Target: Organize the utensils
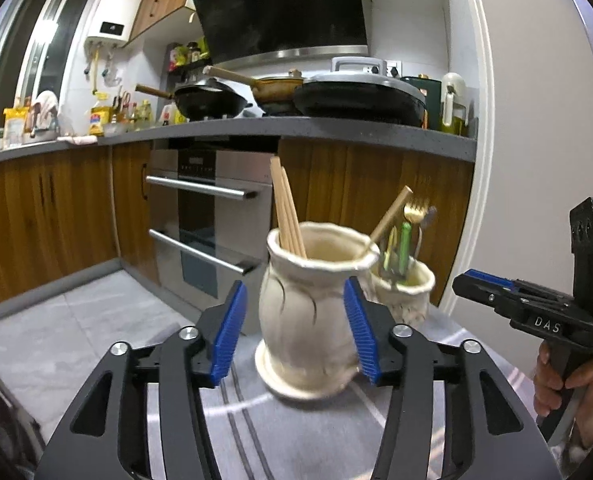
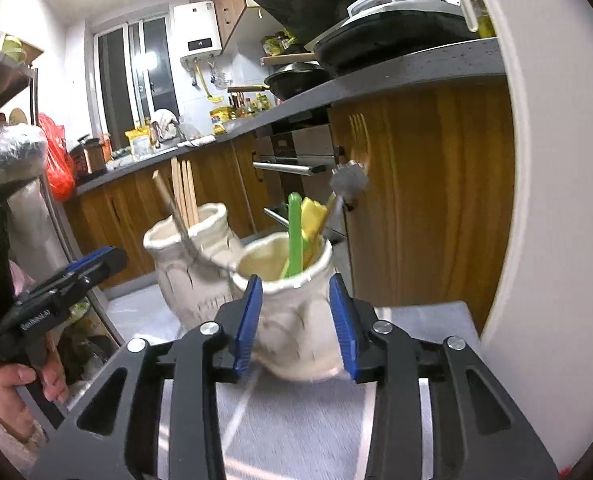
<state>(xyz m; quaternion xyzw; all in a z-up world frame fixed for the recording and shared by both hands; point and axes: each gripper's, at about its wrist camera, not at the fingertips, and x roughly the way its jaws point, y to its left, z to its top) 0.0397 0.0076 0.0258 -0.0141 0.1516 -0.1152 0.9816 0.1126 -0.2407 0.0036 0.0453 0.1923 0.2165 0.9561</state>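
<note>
Chopsticks (image 1: pixel 286 208) stand upright in the tall jar (image 1: pixel 308 312) at twelve o'clock between the released left hand-held gripper's (image 1: pixel 294 330) pads, right pad close, contact unclear. The small jar (image 2: pixel 296 320) of cutlery, at two o'clock beside it on the table (image 1: pixel 256 432), sits between the released right hand-held gripper's (image 2: pixel 296 322) pads; motion blur hides its base

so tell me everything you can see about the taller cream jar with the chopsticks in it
The taller cream jar looks like glazed ceramic, with a bulging, grooved body, a wavy rim and a flared foot. It stands upright on a grey striped cloth, close beside a shorter jar. Wooden chopsticks and a wooden-handled utensil lean inside. The left gripper brackets it, jaws open; whether the pads touch it is unclear.
</note>
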